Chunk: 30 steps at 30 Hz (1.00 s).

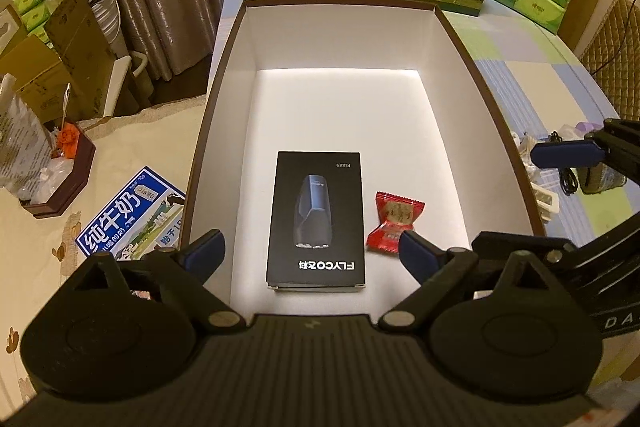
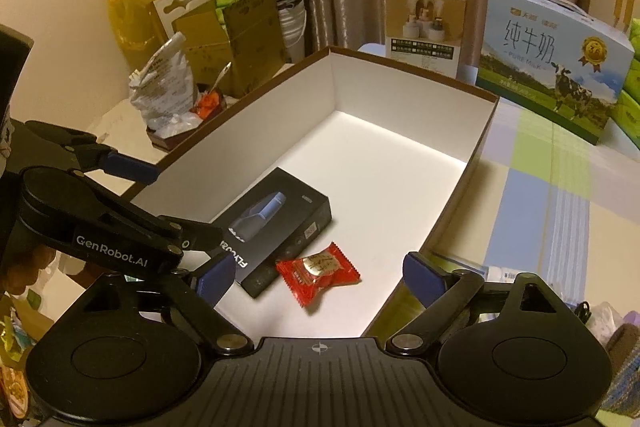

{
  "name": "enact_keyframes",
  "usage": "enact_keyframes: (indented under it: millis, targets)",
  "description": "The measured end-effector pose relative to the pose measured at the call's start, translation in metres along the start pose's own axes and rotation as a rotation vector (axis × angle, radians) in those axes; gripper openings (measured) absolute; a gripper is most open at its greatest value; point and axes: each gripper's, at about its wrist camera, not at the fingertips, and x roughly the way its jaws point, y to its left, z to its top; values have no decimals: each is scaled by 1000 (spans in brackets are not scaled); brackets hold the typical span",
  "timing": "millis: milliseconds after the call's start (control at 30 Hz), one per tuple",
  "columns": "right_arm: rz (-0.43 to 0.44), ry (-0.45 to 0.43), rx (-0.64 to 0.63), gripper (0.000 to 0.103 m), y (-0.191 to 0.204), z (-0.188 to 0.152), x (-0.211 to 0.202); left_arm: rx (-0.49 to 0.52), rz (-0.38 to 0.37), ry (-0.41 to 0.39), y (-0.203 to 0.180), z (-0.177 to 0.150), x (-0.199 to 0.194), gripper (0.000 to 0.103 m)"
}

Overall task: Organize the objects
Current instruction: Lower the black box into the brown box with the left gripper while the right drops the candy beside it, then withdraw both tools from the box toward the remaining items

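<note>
From the left wrist view, the left gripper (image 1: 310,247) is hovering with jaws spread and empty above the white-lined brown-rimmed cardboard box (image 1: 224,75), where the flat black shaver carton (image 1: 316,219) is lying beside the red foil-wrapped candy (image 1: 394,221), apparently gathered there for tidiness.

From the right wrist view, the right gripper (image 2: 316,277) is likewise gaping, gripping nothing, over the candy's crinkled wrapper with its gold label.

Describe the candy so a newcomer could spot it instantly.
Find the big white-lined box on the table. On its floor, at the near end, lies a black carton. The candy lies right of the carton: small, crinkly and red, the box's only bright thing.
</note>
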Motion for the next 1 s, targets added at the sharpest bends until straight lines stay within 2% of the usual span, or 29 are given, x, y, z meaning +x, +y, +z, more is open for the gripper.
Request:
enact_keyframes:
  millis: [500, 733, 1000]
  targets:
    - [75, -41, -13, 89, -14, -19, -41, -48, 49, -26, -31, -19, -35, 92]
    - [121, -40, -13, 90, -34, -38, -68, -94, 58, -28, -61, -33, -51, 92]
    - [129, -25, 19, 90, -68, -68, -99, -137, 36, -6, -106, -49, -57, 92]
